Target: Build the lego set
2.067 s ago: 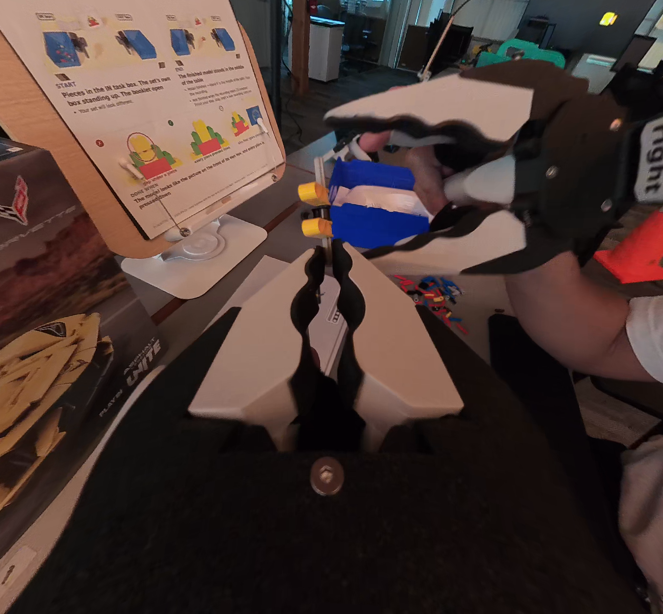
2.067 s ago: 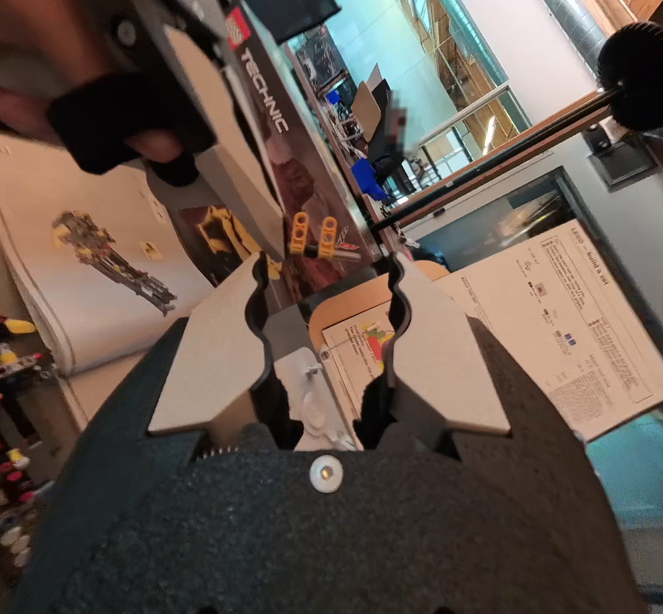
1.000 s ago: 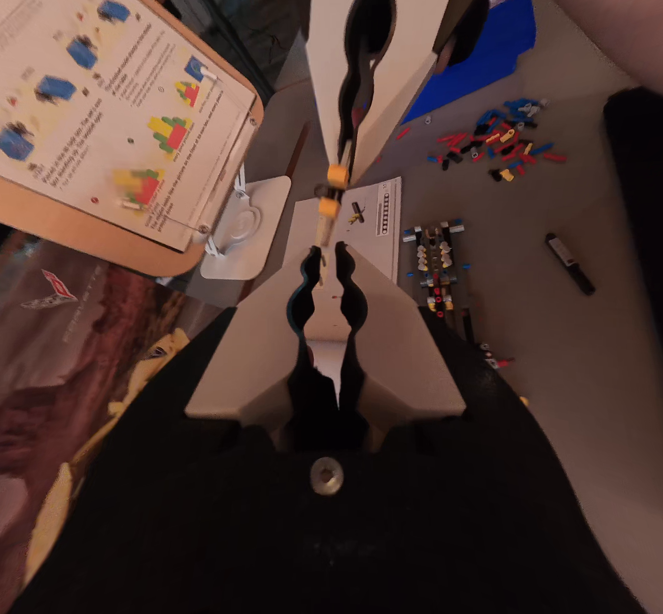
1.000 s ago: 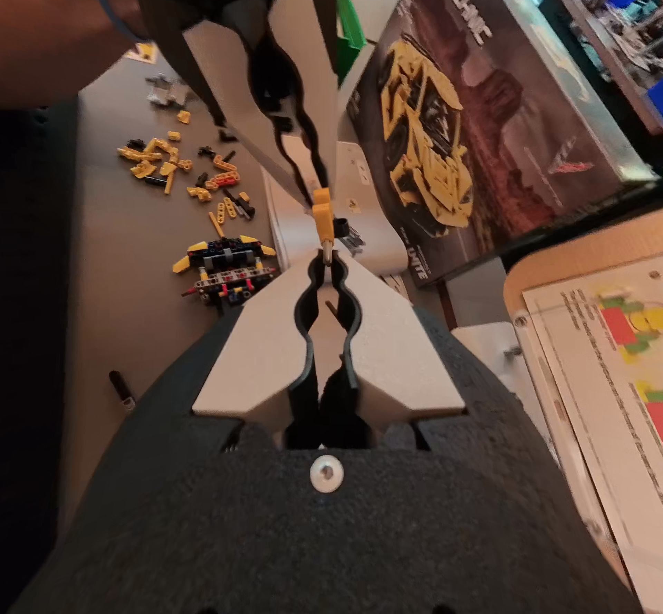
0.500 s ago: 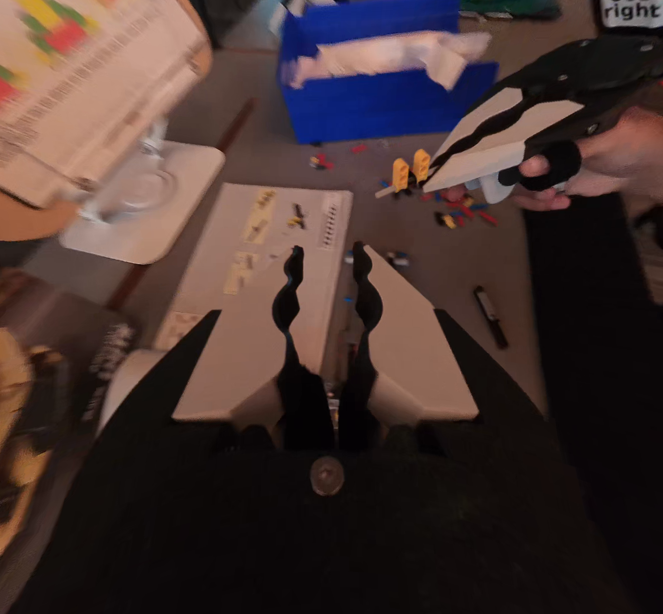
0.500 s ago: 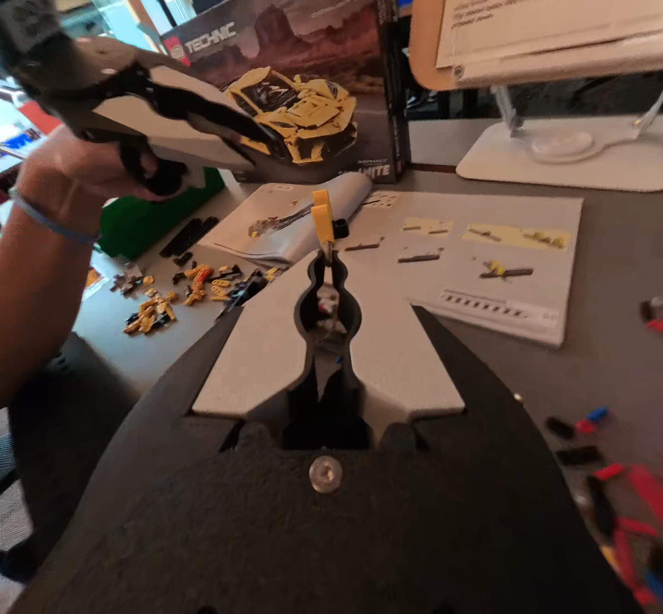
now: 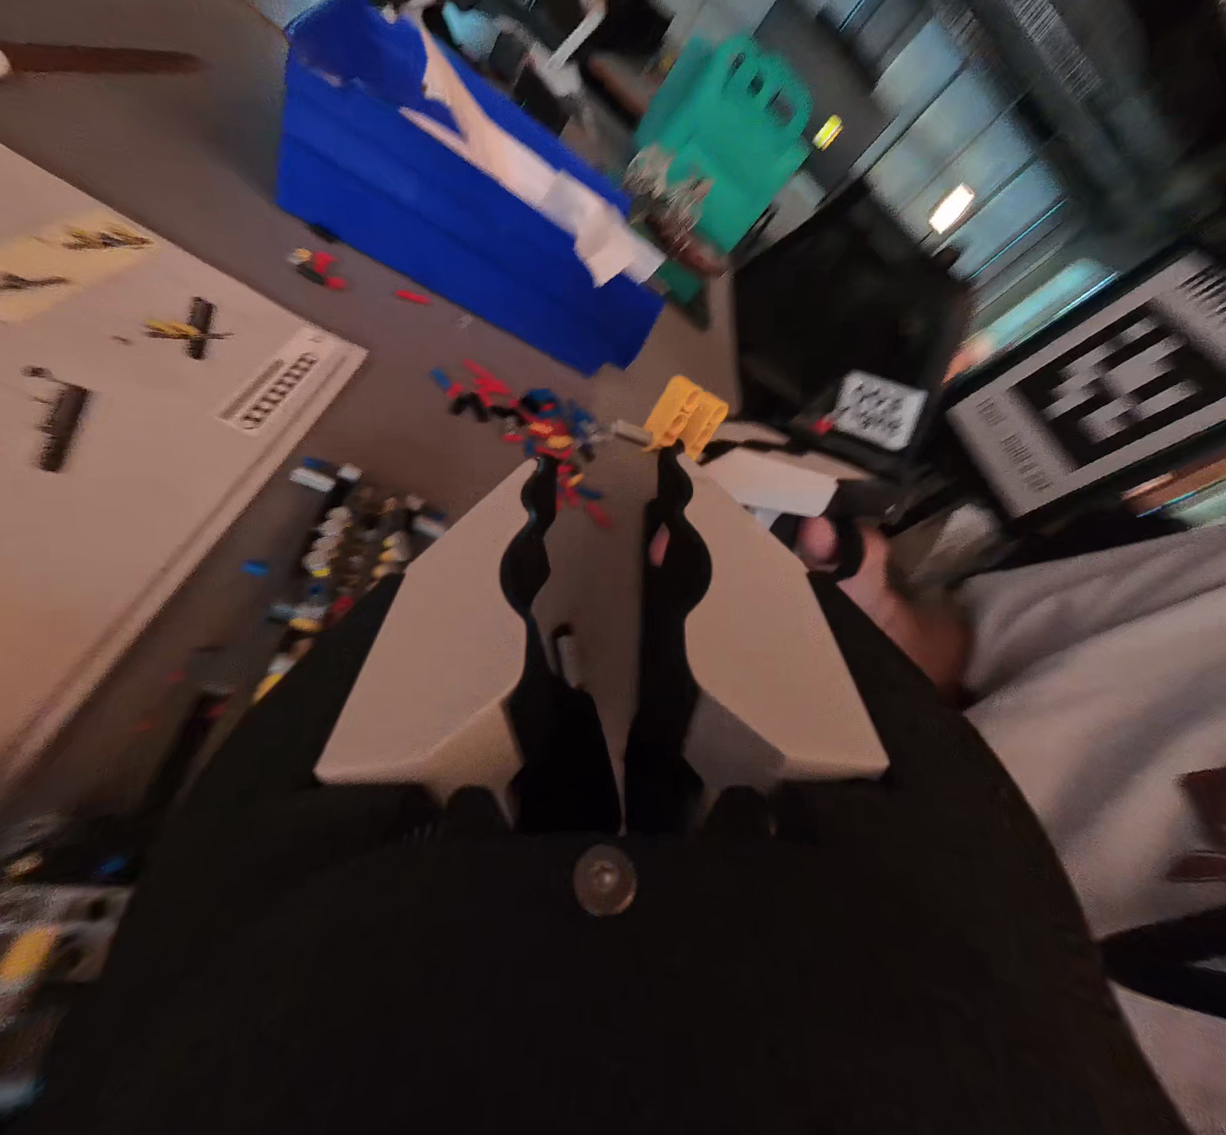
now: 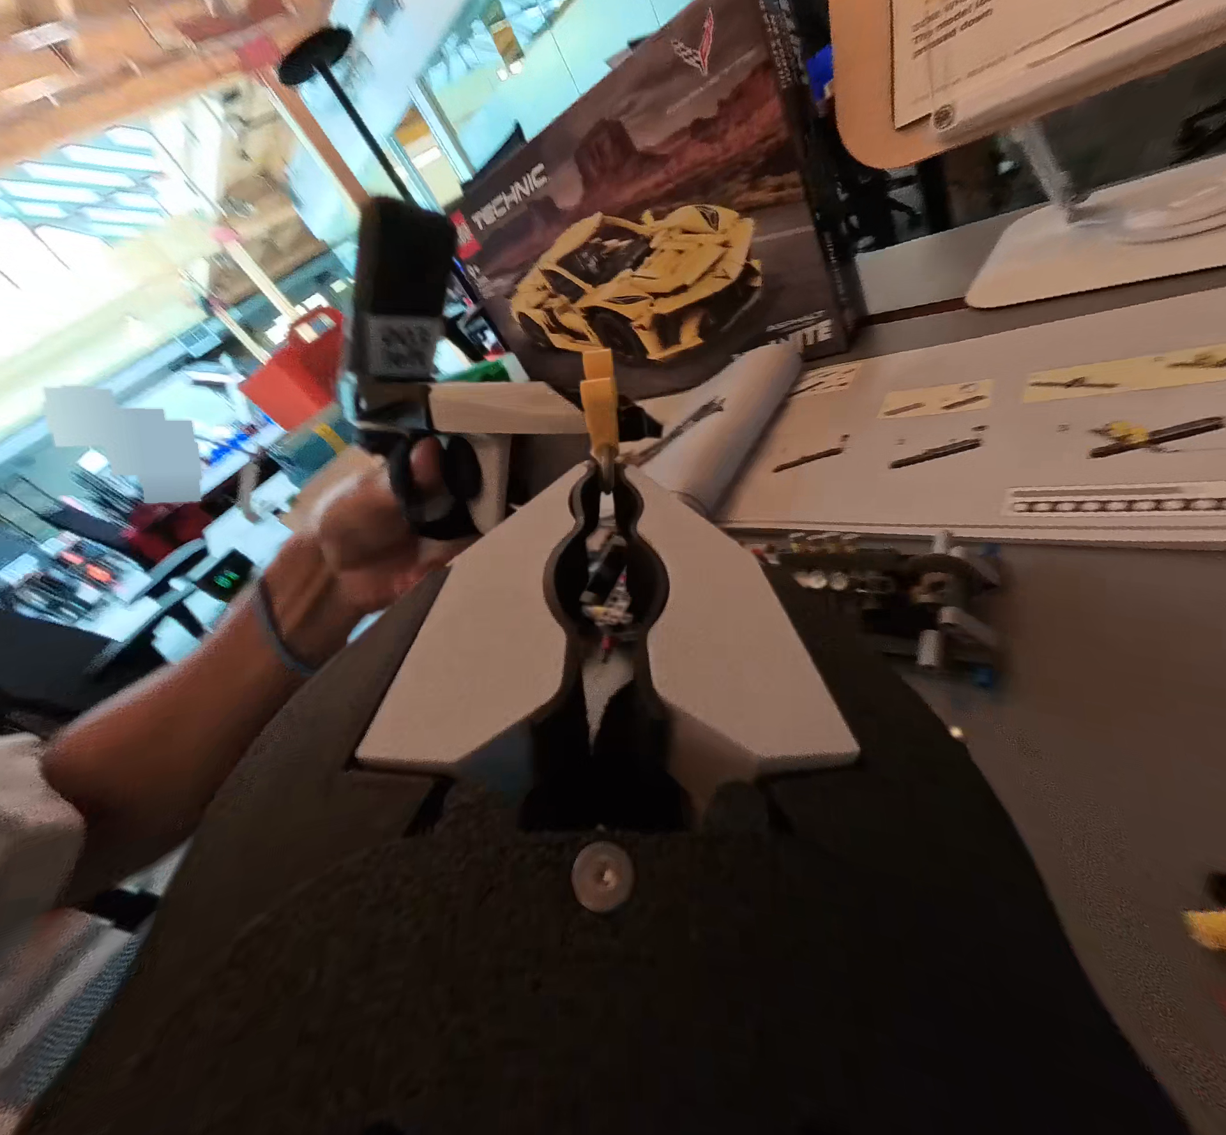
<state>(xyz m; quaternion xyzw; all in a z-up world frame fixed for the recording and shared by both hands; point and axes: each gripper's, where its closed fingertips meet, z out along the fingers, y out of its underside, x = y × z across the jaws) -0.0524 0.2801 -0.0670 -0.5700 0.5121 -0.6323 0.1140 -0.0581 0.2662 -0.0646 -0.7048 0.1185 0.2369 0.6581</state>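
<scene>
The right gripper [image 8: 609, 473], two pale wedge-shaped fingers with wavy black rubber inner edges on a grainy black body, is clamped on the thin grey axle of a small assembly of two glossy yellow plastic connector blocks [image 8: 597, 403], which stands upright above its fingertips, raised over the grey table [image 8: 1094, 738]. The left gripper [image 7: 600, 473] (same build) has its jaws parted with nothing between them; in its own view the yellow blocks [image 7: 683, 417] sit just beyond its right fingertip. Below lie a scatter of small red, blue and black plastic pieces [image 7: 537, 420], a ribbed blue plastic bin [image 7: 424, 221] and the matte white open instruction booklet [image 7: 133, 440]. The dark cardboard set box with a yellow car printed on it [image 8: 663, 241] stands upright behind. Half a second ago the left gripper was pointed at the booklet, with the right one well off to the side; now it has swung toward the right gripper, and both views are blurred.
</scene>
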